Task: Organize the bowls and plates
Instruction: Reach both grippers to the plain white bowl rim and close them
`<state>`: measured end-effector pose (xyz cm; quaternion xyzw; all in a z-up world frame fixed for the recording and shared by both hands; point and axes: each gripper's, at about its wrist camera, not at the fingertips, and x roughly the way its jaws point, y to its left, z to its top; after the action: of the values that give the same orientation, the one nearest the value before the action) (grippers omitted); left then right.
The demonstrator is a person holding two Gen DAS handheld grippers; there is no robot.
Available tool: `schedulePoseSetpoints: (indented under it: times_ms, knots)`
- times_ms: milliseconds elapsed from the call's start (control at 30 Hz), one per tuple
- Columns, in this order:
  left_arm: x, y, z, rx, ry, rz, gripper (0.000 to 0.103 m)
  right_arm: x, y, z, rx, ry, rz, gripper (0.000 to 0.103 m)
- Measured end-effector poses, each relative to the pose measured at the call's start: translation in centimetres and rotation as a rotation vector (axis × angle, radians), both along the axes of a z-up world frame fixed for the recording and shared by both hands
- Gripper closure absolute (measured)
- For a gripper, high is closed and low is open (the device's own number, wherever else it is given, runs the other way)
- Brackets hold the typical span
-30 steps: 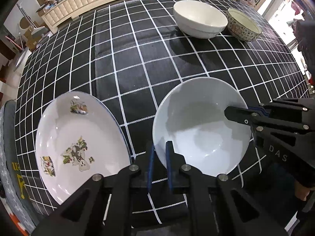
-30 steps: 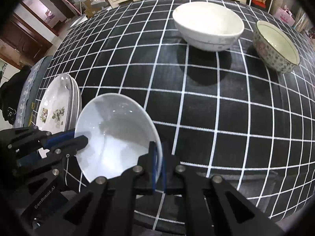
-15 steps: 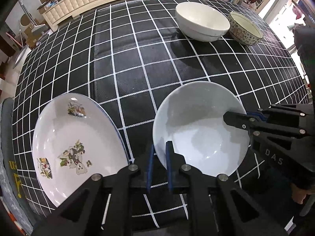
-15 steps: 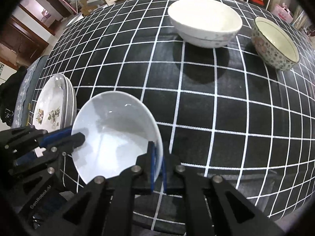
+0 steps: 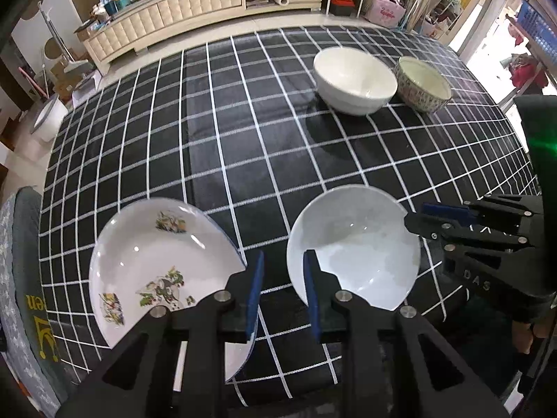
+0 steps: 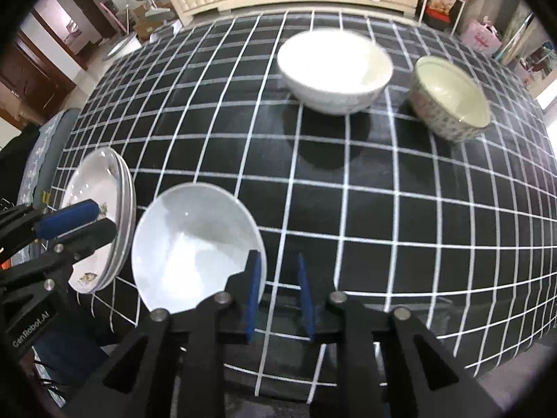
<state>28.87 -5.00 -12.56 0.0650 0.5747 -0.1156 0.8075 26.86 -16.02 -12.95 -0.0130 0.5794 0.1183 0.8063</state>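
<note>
Plate, plain white and glossy (image 5: pixel 355 254), sits on the checked bench (image 5: pixel 243 146) between the 2 grippers: its near rim just right of the left gripper (image 5: pixel 282 292), its right rim just left of the right gripper (image 6: pixel 278 292). Both sets of jaws are opening, nothing pinched (rims already clear). Left of the left gripper lies the printed plate stack (image 5: pixel 153 264). Ahead, well apart, stand 2 round bowls, white (image 5: pixel 355 80) and patterned (image 5: pixel 423 83).
</note>
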Motion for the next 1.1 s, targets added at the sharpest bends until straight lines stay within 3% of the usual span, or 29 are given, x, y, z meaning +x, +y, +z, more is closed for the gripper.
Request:
schedulePoseSetpoints:
  times_ms: [33,133,233,333,667,767,900,1100]
  knots:
    - [0.0,-0.1,0.4,0.002,-0.011,-0.006,0.072,0.0,-0.2,0.5,-0.002,-0.009,-0.002,0.068]
    - [0.4,-0.7,1.7,0.015,-0.046,-0.027,0.071,0.2,-0.9,2.0,-0.009,-0.044,-0.007,0.056]
    - [1.2,-1.5,3.0,0.049,-0.079,-0.050,0.070,0.7,-1.4,3.5,-0.019,-0.071,-0.012,0.054]
    - [2.6,-1.7,4.4,0.052,-0.115,-0.039,0.057,1.6,-1.9,4.6,-0.015,-0.088,-0.028,0.052]
    - [7.9,-2.6,7.7,0.024,-0.151,-0.047,0.055,5.6,-4.2,8.1,0.001,-0.134,-0.053,0.039]
    - [9.1,-3.3,8.3,0.026,-0.170,-0.060,0.046,6.5,-4.7,8.6,0.003,-0.138,-0.061,0.033]
    - [10.8,-4.3,8.2,0.046,-0.168,-0.079,0.046,8.1,-5.3,8.8,0.007,-0.144,-0.074,0.023]
    - [13.2,-5.1,6.9,0.038,-0.133,-0.081,0.046,10.2,-5.8,7.8,0.016,-0.125,-0.085,0.022]
